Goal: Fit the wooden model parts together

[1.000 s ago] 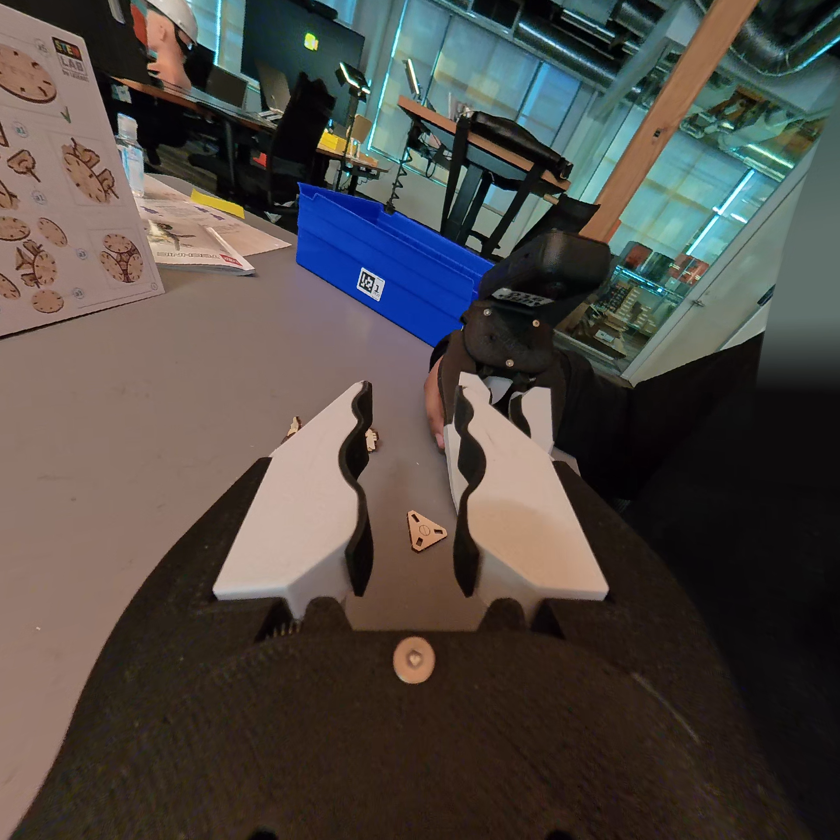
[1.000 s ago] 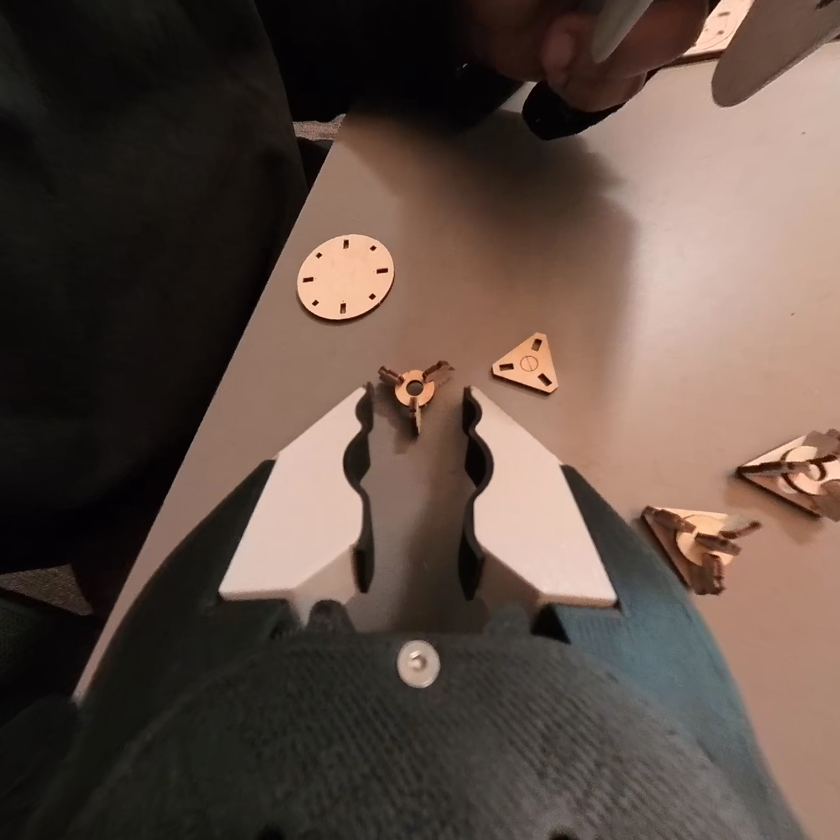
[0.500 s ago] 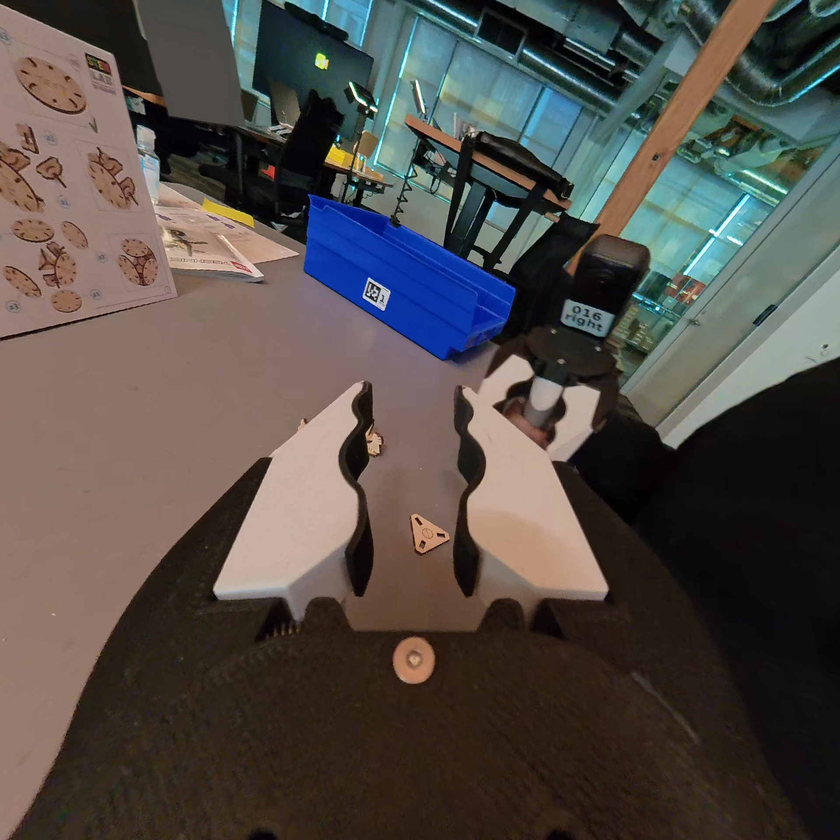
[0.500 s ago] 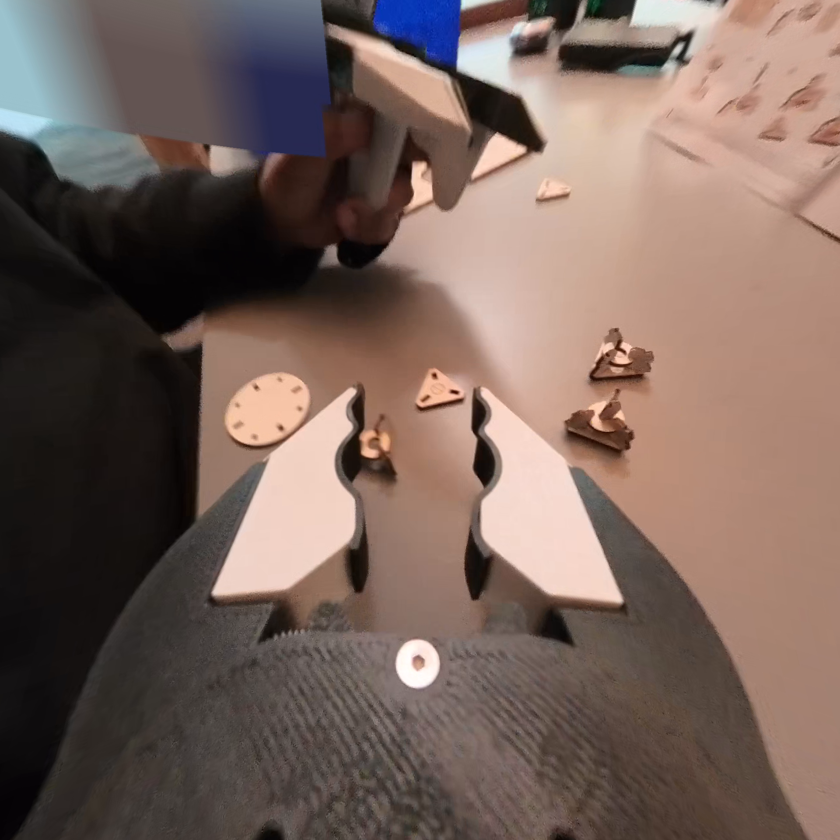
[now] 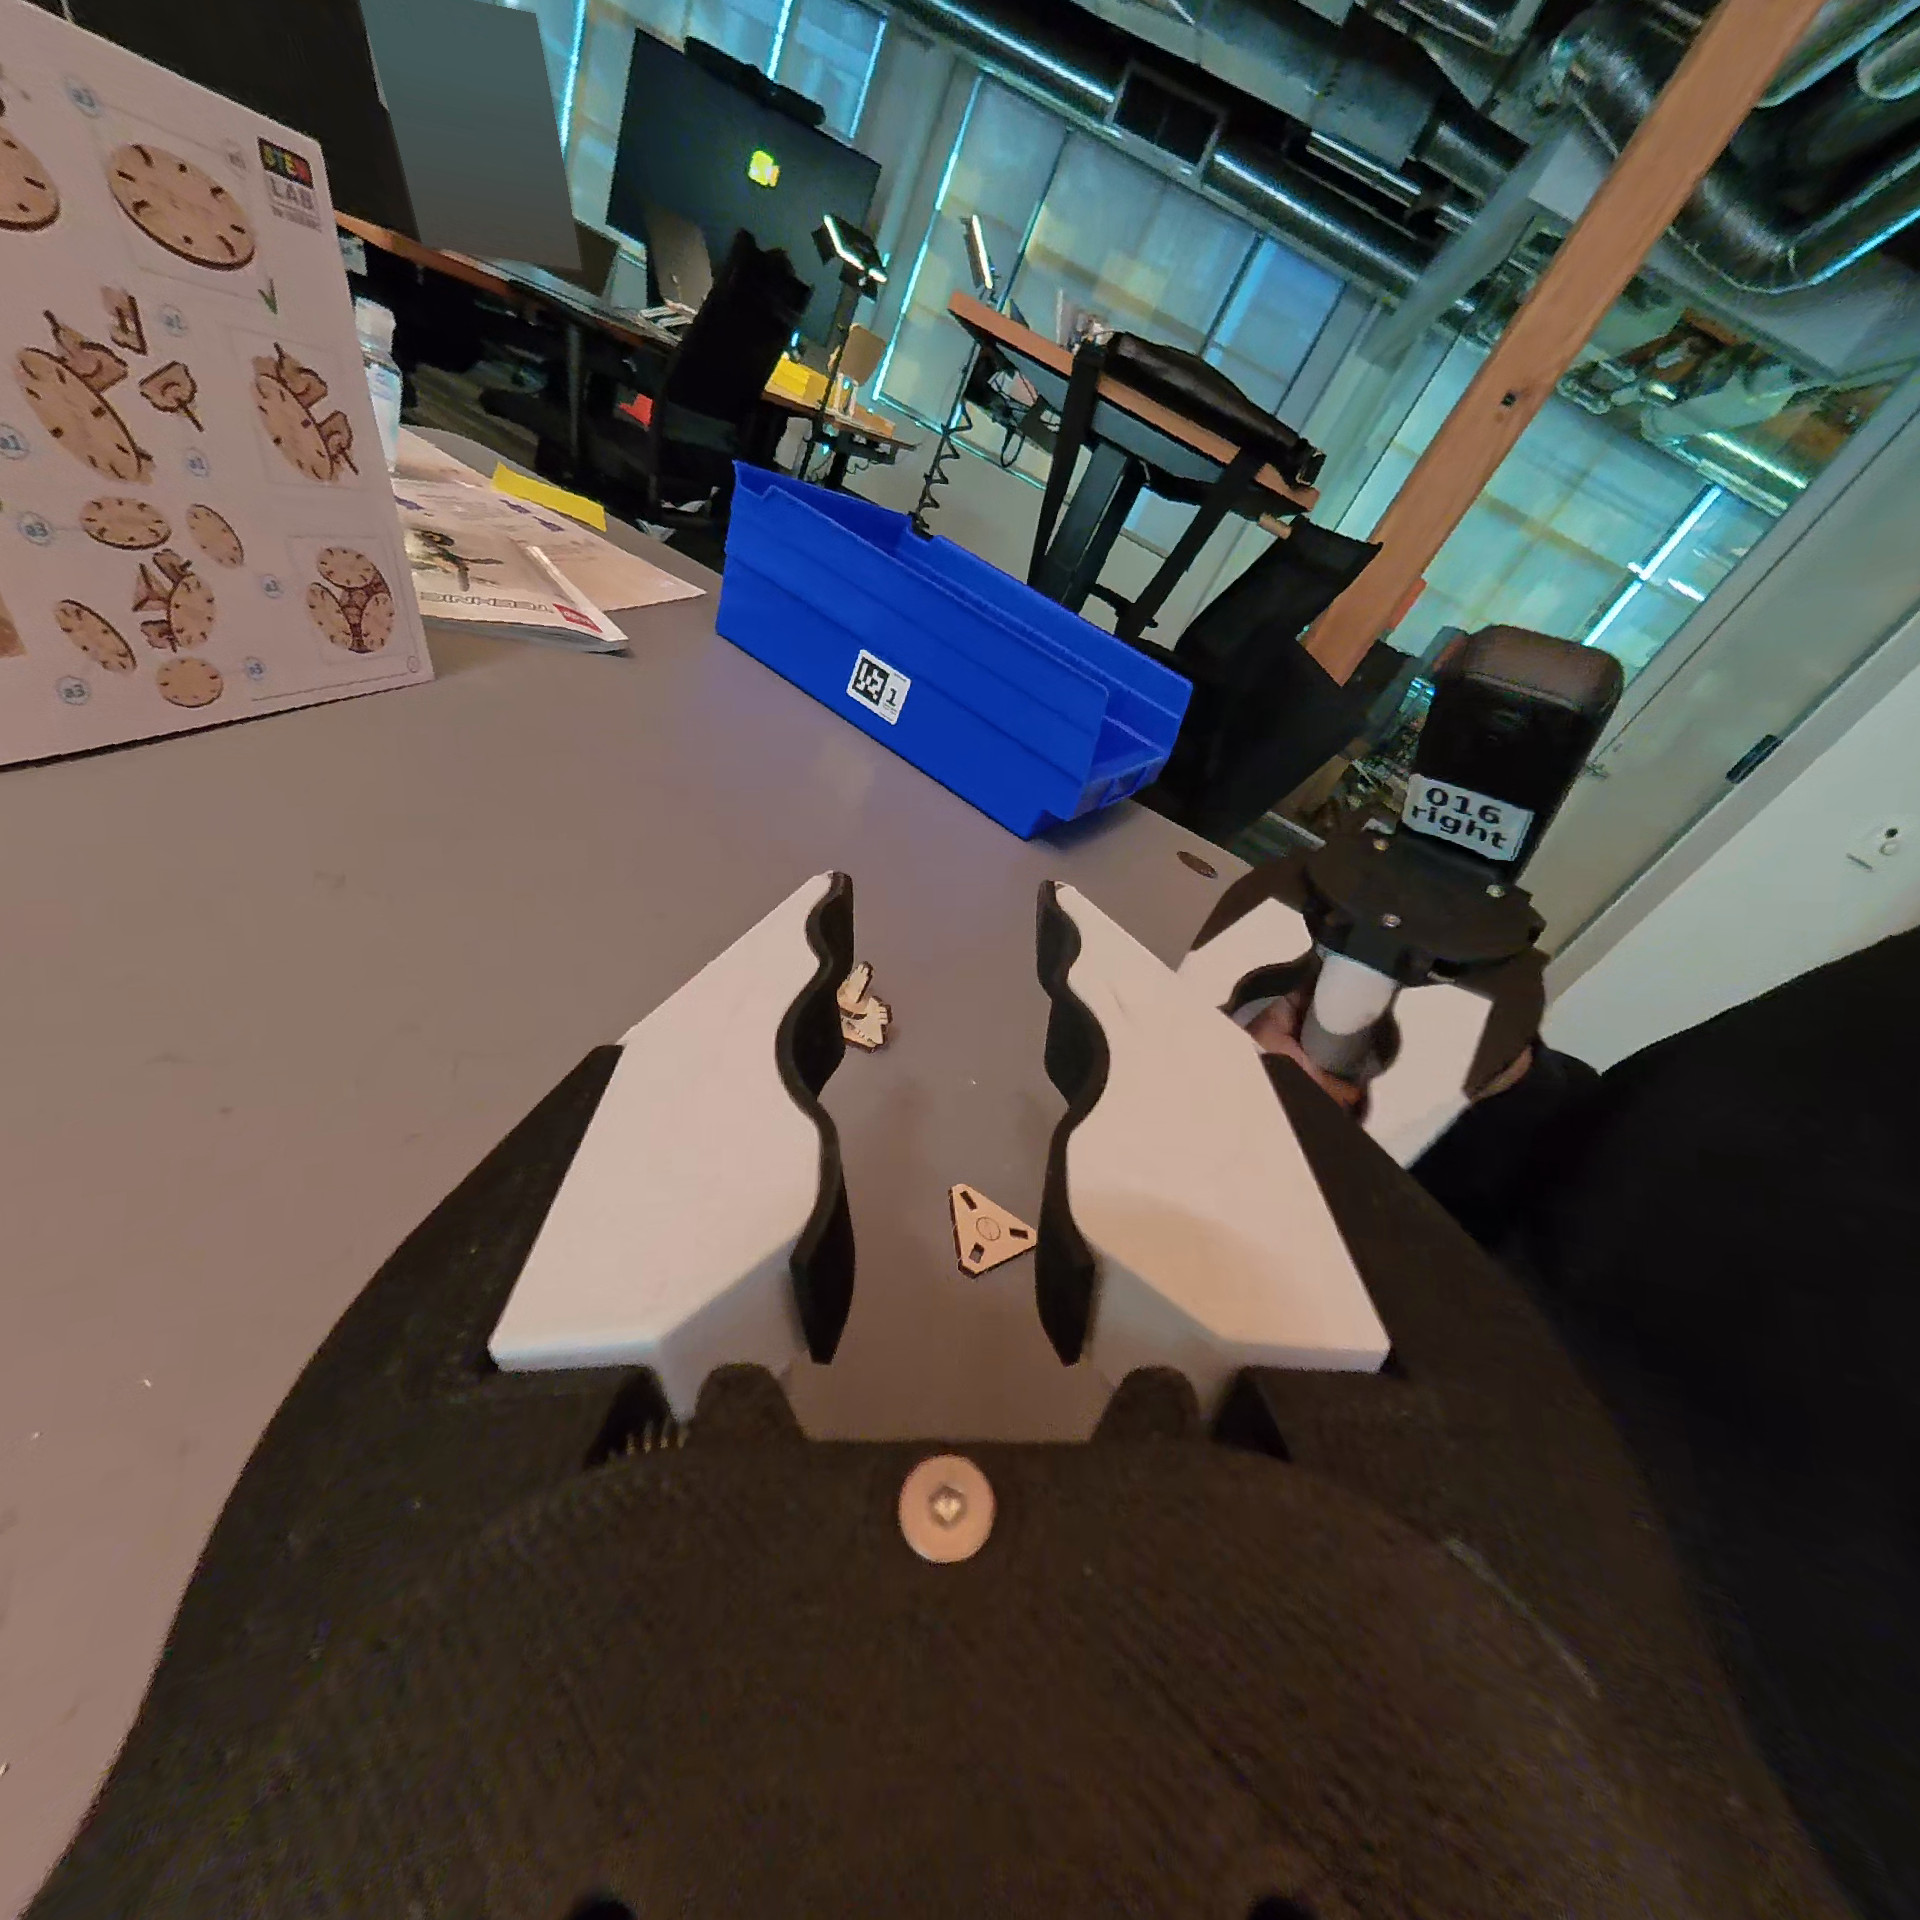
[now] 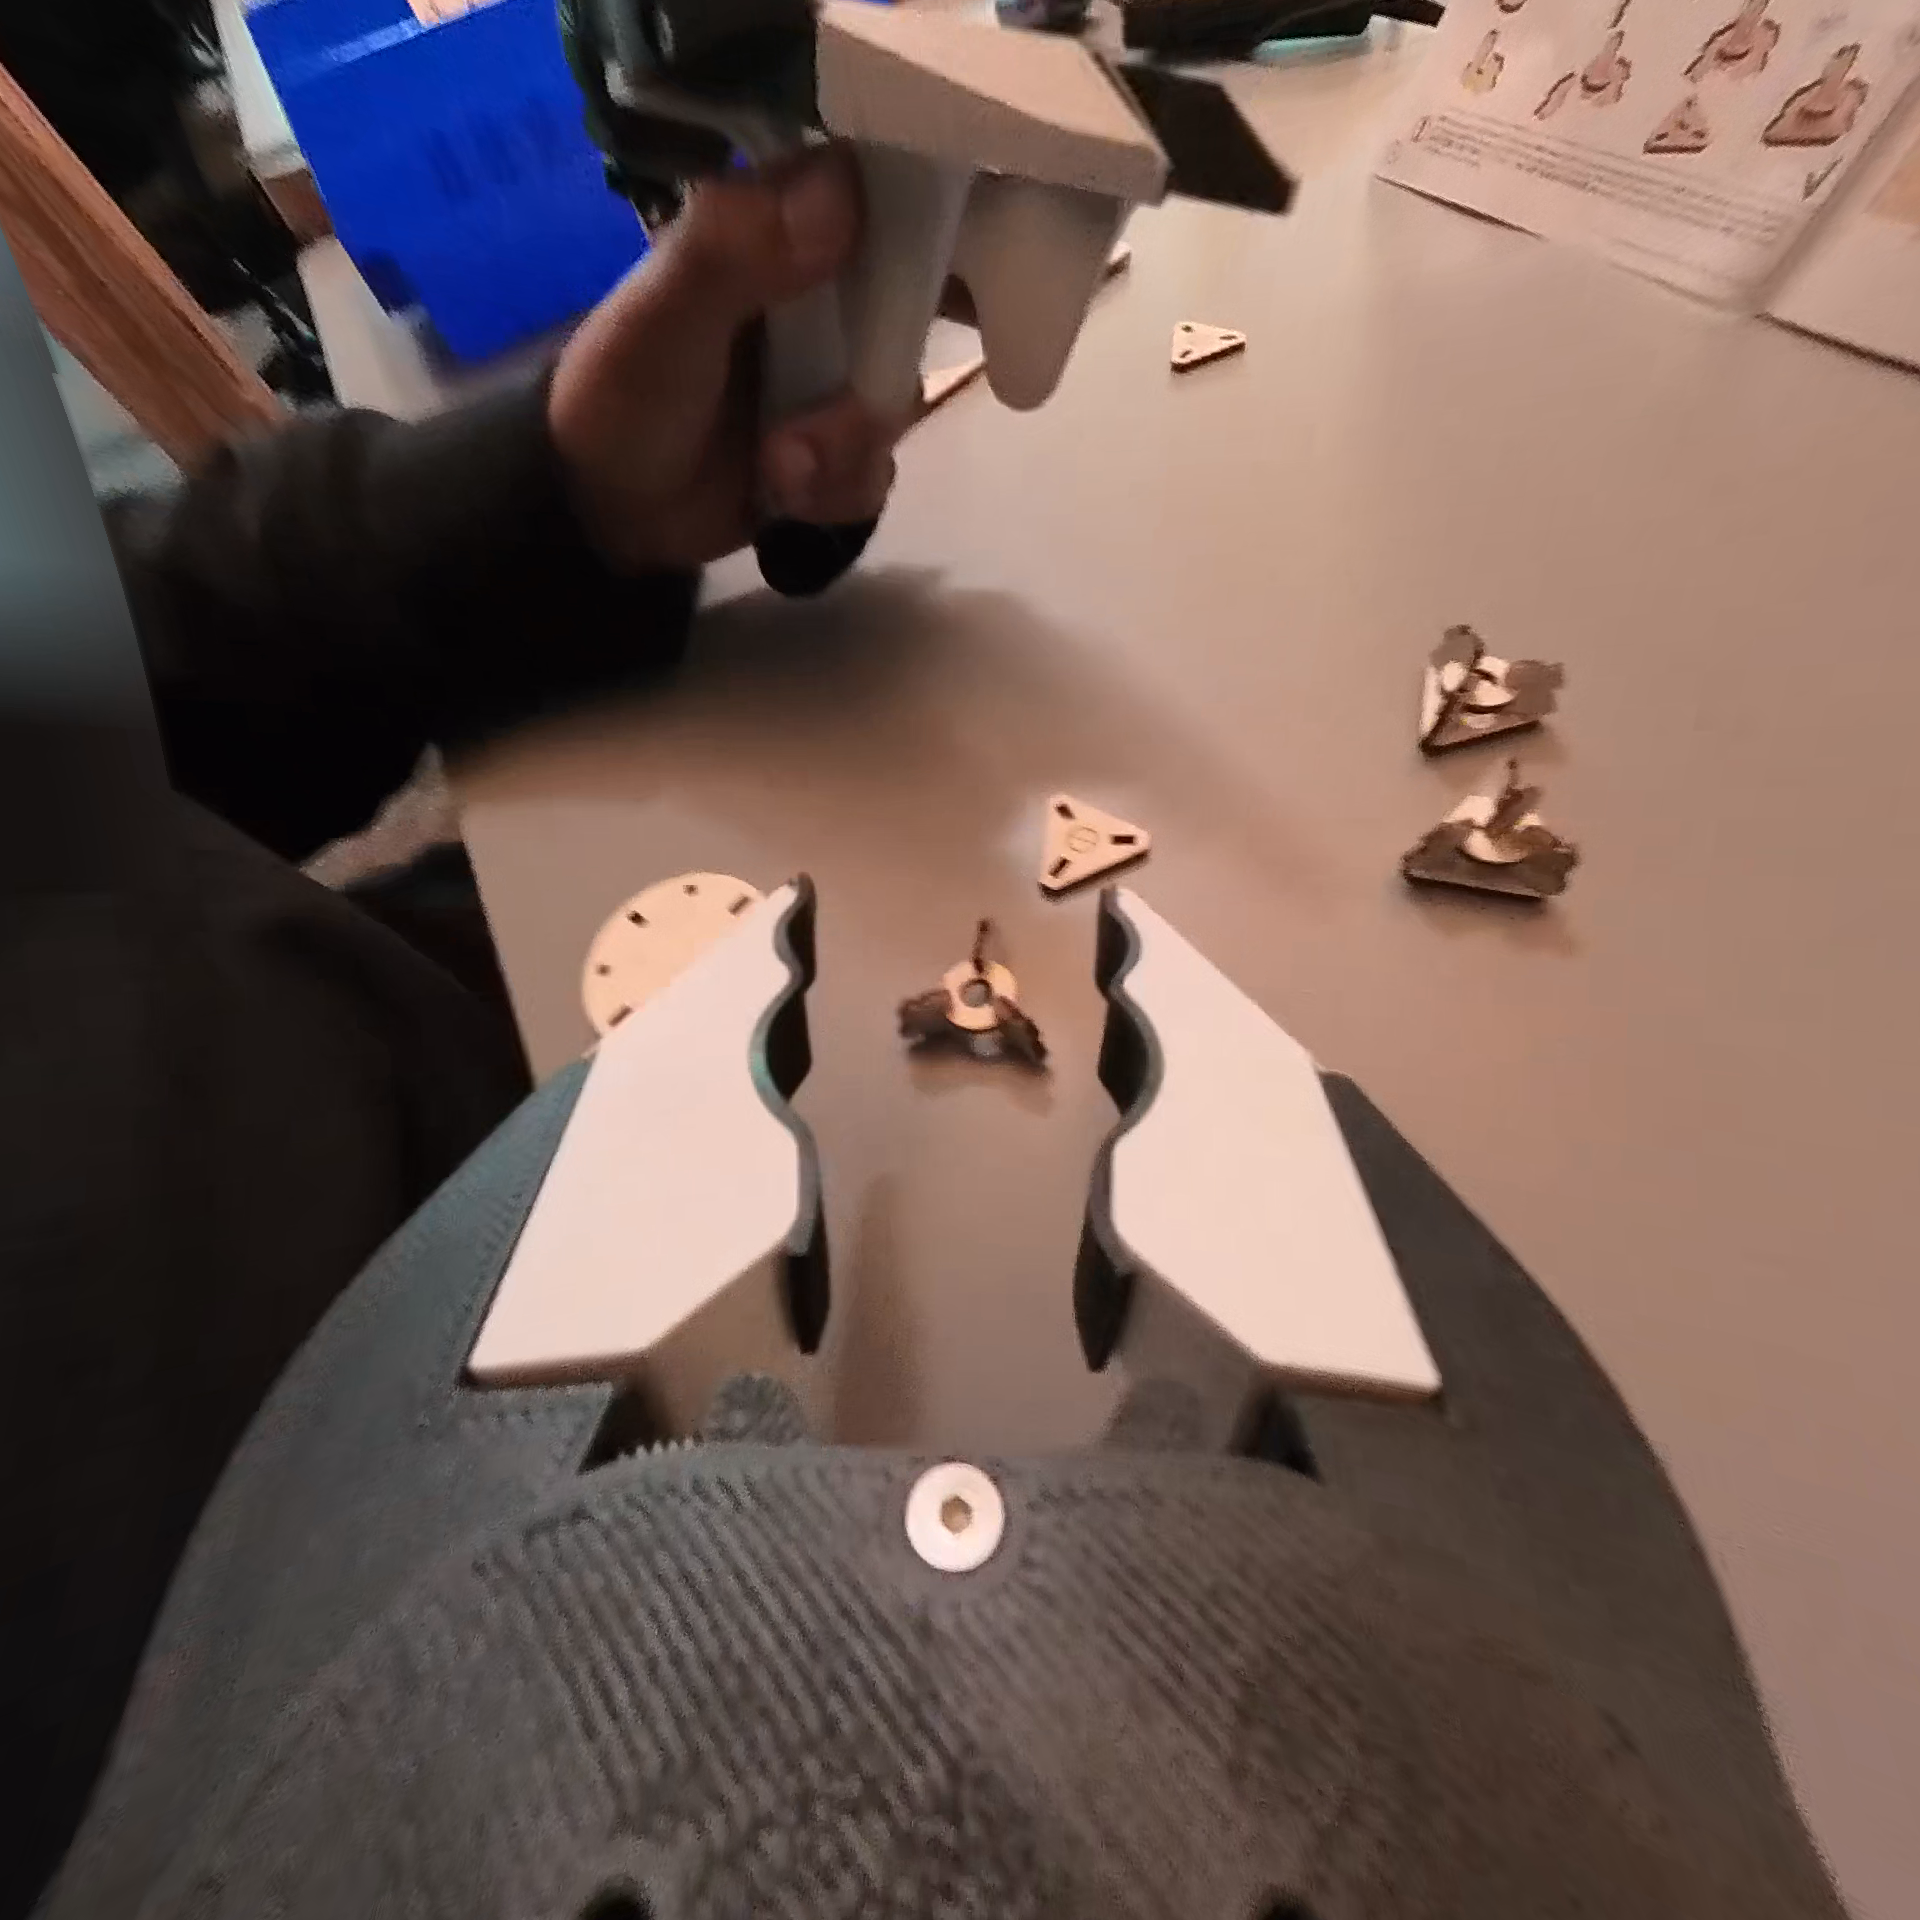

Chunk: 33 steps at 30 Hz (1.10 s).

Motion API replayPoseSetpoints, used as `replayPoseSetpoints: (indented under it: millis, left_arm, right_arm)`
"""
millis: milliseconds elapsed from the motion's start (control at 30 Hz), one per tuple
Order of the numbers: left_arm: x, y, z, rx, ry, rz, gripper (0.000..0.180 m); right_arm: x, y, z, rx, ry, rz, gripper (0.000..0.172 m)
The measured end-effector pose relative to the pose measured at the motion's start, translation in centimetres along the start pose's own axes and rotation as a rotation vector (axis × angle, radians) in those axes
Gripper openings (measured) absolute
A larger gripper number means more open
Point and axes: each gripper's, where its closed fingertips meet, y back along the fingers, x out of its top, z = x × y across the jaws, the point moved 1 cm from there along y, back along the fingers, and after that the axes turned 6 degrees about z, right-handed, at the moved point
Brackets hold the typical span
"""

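I held my right gripper (image 6: pixel 956 914) low over the grey table (image 6: pixel 1351 520), its jaws standing wide with nothing between the pads. A small three-armed wooden piece (image 6: pixel 971 1008) lay flat on the table in the gap, clear of both fingers — framed, I judged, rather than gripped. Just beyond the right fingertip (image 6: pixel 1127 925) lay a flat wooden triangle (image 6: pixel 1091 842) with slots; a slotted wooden disc (image 6: pixel 665 935) lay partly hidden behind the left finger, close to the table edge. Two assembled wooden clusters (image 6: pixel 1486 852) sat well apart to the right, and another triangle (image 6: pixel 1205 343) farther off.

My left gripper (image 5: pixel 943 894) hovered higher, level with the table and tilted forward, jaws moderately open and empty. Seen through its gap, a wooden triangle (image 5: pixel 987 1231) lay on the table below, and a small wooden cluster (image 5: pixel 864 1006) showed beside the left finger's pad — whether it touched the pad I could not tell; it appeared to rest on the table beyond.

A blue bin (image 5: pixel 935 644) stood at the far edge, and an instruction sheet (image 5: pixel 177 416) was propped upright at the left, presumably to stay readable while working. Booklets (image 5: pixel 509 582) lay flat beside it.
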Motion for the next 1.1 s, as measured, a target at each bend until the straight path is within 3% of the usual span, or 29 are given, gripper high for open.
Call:
replayPoseSetpoints:
  millis: [167, 367, 667, 1100]
  left_arm:
    - [0.0, 0.0, 0.1, -0.005, -0.003, -0.003, 0.034]
    - [-0.2, 0.0, 0.1, -0.004, 0.001, -0.008, 0.034]
    - [-0.3, -0.1, 0.0, -0.002, 0.011, -0.015, 0.034]
    - [-0.4, -0.1, -0.1, -0.002, 0.021, -0.02, 0.033]
  right_arm:
    - [-0.7, -0.1, 0.1, -0.047, 0.008, -0.06, 0.063]
    - [-2.6, -0.9, 0.7, -0.081, 0.071, -0.165, 0.053]
    - [-2.7, -1.7, 0.5, -0.14, 0.125, -0.192, 0.041]
    - [-3.2, -0.5, 2.3, -0.179, 0.133, -0.225, 0.042]
